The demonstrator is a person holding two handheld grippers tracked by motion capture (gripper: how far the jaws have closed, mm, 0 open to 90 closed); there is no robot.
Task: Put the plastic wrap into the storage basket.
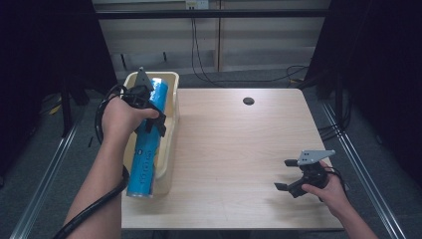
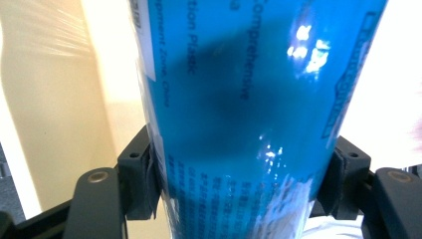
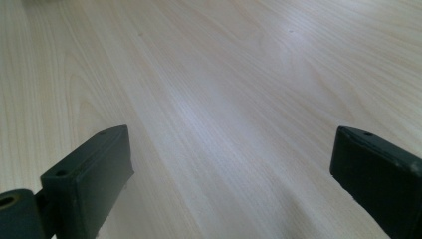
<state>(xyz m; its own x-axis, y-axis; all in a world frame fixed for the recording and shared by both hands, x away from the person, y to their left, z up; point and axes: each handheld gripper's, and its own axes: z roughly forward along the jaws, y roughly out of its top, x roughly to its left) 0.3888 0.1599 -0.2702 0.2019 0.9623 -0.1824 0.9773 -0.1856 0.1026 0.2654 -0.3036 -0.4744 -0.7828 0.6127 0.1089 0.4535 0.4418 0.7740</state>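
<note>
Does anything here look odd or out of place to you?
One thing: the blue tube is too long for the cream bin. Its near end sticks out over the bin's front edge while the left gripper clamps it. The right gripper sits open over bare table. No spills or damage.

The big wooden table (image 1: 234, 149) is bare and easy to cross; the cream bin (image 1: 171, 112) blocks its left edge.

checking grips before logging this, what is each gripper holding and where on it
The left gripper clamps the blue tube across its body, above the middle. The right gripper is open, holding nothing.
</note>
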